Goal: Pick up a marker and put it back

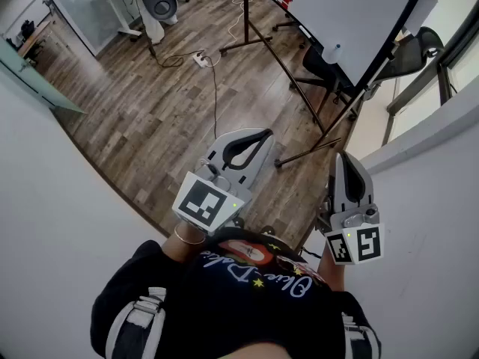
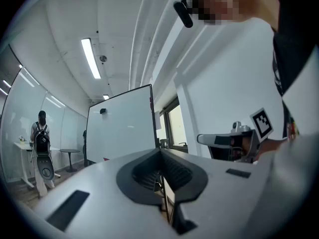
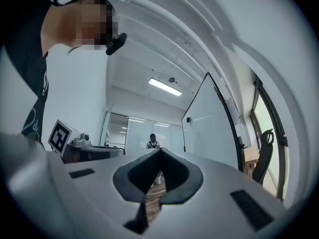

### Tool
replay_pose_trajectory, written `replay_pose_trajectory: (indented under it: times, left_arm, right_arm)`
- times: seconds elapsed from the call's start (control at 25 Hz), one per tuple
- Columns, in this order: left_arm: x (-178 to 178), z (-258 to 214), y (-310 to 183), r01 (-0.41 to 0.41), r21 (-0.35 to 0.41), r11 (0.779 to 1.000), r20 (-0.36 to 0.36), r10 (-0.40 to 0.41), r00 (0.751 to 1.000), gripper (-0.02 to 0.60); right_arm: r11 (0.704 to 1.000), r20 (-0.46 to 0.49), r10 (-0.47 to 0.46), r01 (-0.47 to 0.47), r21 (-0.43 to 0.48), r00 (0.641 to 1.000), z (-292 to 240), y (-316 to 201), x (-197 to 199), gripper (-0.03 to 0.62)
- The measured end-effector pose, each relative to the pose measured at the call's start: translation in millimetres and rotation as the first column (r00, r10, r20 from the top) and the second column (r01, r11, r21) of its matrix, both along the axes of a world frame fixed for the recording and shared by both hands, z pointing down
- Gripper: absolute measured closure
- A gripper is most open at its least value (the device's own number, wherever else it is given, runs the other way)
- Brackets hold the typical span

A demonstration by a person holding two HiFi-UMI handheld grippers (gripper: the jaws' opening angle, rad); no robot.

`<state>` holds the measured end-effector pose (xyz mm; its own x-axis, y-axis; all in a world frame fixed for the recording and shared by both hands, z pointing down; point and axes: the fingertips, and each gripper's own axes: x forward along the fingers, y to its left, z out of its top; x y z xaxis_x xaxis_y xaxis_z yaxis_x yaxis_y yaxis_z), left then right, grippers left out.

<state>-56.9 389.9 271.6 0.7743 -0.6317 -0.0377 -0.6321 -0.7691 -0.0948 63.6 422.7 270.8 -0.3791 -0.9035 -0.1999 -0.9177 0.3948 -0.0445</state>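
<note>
Both tools are shut and empty. The left gripper and right gripper are held before the person's chest, jaws together. The whiteboard stands well apart from them, and a marker there is too small to tell.

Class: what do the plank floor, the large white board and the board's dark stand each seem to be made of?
The brown plank floor looks like wood or wood-look laminate with a matt finish; grain streaks and plank seams show. The large white board seems a smooth coated panel with an even, flat white face. The dark stand is probably painted metal tube, judging by its thin, straight legs.
</note>
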Motion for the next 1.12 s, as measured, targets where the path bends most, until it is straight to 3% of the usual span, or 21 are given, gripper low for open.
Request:
replay_pose_trajectory:
  times: [1.12]
  left_arm:
    - [10, 1, -11, -0.008, 0.005, 1.0, 0.008, 0.008, 1.0, 0.578]
  right_arm:
    - [0.998, 0.027, -0.065, 0.065, 0.003, 0.998, -2, -9, -3, 0.594]
